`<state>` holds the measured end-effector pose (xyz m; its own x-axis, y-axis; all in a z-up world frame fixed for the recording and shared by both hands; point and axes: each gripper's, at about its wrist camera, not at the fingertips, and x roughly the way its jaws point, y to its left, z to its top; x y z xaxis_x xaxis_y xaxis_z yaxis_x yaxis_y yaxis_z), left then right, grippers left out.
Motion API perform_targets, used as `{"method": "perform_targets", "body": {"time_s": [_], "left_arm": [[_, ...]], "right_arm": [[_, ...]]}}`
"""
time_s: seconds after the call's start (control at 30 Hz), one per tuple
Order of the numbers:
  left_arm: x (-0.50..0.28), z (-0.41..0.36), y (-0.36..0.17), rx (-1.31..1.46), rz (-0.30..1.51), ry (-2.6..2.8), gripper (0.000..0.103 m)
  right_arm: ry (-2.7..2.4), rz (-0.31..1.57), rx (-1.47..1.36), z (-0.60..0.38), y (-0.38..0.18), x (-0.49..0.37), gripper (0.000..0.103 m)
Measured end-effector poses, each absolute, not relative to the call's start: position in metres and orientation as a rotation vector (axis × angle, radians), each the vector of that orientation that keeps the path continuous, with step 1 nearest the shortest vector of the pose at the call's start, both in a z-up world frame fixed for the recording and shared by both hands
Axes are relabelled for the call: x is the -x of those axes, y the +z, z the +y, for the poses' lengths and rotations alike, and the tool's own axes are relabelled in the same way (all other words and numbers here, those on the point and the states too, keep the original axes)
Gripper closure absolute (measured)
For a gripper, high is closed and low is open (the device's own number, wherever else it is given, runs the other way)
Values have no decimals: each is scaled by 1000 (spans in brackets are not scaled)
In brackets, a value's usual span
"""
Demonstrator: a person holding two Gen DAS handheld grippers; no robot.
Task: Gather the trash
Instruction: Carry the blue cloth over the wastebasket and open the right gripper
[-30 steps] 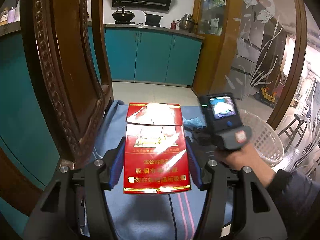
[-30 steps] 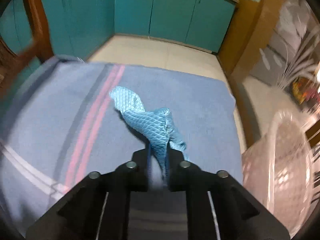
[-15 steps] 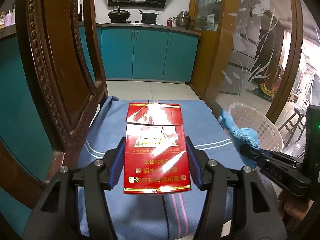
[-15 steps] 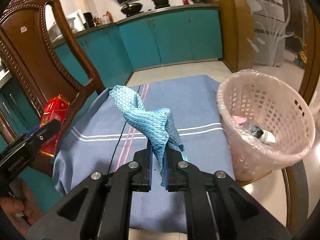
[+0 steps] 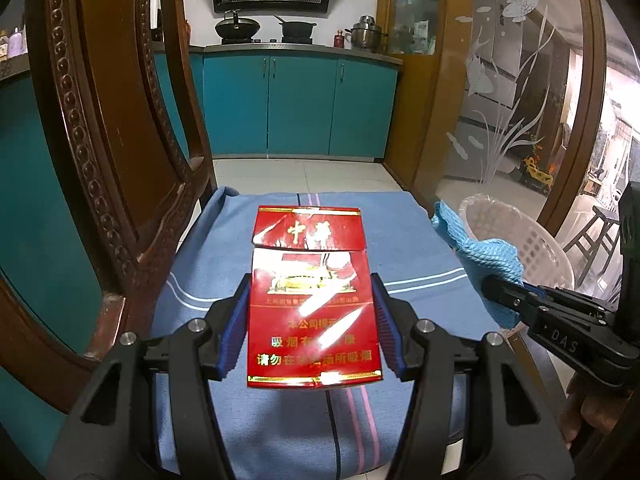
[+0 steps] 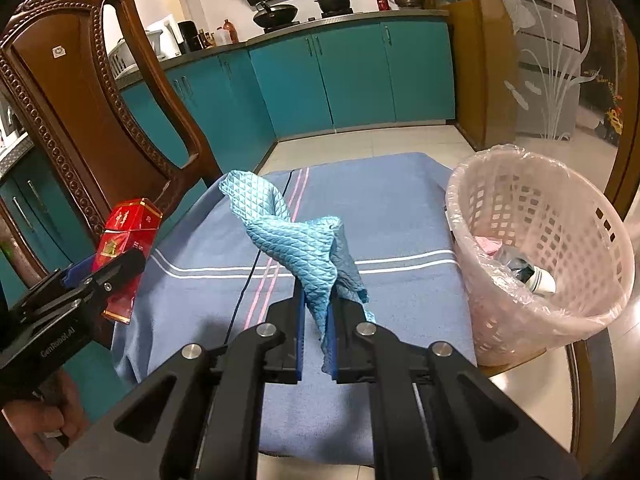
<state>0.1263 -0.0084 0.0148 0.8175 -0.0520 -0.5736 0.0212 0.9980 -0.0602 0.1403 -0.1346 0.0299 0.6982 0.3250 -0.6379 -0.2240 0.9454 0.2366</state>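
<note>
My left gripper (image 5: 312, 312) is shut on a red cigarette pack (image 5: 312, 300) with its lid flipped open, held above the blue striped towel (image 5: 400, 240). The pack also shows in the right wrist view (image 6: 124, 248), with the left gripper (image 6: 120, 268) at the left. My right gripper (image 6: 316, 320) is shut on a crumpled light-blue cloth (image 6: 292, 240), held above the towel. The cloth also shows in the left wrist view (image 5: 480, 256), in the right gripper (image 5: 500, 296). A pink lined waste basket (image 6: 560, 216) stands to the right, with some trash inside.
A carved wooden chair back (image 6: 80, 92) rises at the left, close to the left gripper. The basket (image 5: 520, 240) sits at the towel's right edge on a glass-topped table (image 6: 532, 396). Teal kitchen cabinets (image 5: 300, 108) and tiled floor lie beyond.
The right gripper has lifted the cloth off the towel and drawn back, bringing the basket into view. The left gripper holds the pack steady and has tilted up slightly.
</note>
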Motion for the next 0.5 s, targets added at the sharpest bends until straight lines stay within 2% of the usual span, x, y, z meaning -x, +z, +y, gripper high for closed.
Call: {"method": "perform_targets", "body": {"time_s": [0.5], "left_arm": [[-127, -4, 16, 58, 617, -42, 46]], "right_arm": [[311, 757, -127, -130, 25, -143, 93]]}}
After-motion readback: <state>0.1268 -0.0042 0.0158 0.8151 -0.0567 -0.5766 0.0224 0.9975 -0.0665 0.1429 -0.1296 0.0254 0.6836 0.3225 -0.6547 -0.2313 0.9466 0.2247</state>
